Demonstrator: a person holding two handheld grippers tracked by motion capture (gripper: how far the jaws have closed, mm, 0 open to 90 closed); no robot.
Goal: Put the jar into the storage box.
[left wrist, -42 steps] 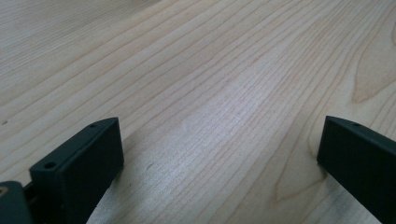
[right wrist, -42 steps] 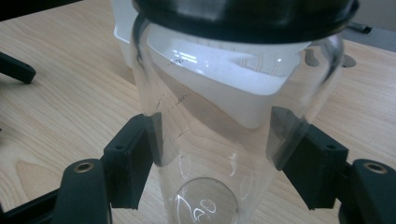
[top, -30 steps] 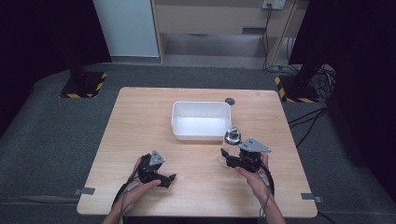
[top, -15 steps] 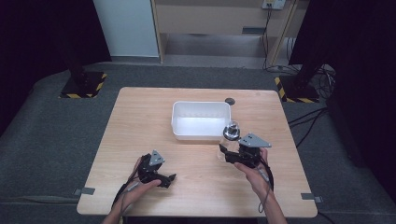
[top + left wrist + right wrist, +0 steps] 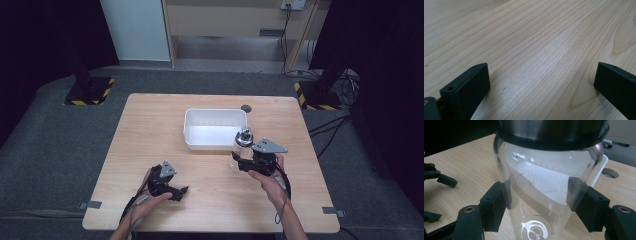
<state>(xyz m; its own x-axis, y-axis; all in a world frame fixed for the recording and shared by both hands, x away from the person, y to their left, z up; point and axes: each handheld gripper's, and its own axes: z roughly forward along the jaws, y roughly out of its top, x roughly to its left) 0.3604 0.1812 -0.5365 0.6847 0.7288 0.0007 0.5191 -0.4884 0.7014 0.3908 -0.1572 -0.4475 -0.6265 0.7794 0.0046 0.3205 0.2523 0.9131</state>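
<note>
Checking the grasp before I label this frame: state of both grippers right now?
Left gripper: open, nothing between its jaws, low over the table.
Right gripper: shut on the clear jar, pads pressing both sides.

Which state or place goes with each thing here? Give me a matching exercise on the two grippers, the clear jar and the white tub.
Things:
1. left gripper
2. right gripper
3. clear jar
4. white tub

States or places:
A. empty, at the middle of the table
B. jaws wide apart over bare wood
C. upright, with a metal lid, just right of the tub
D. jaws pressed on clear glass

Pairs: 1-B, 2-D, 3-C, 4-A
</note>
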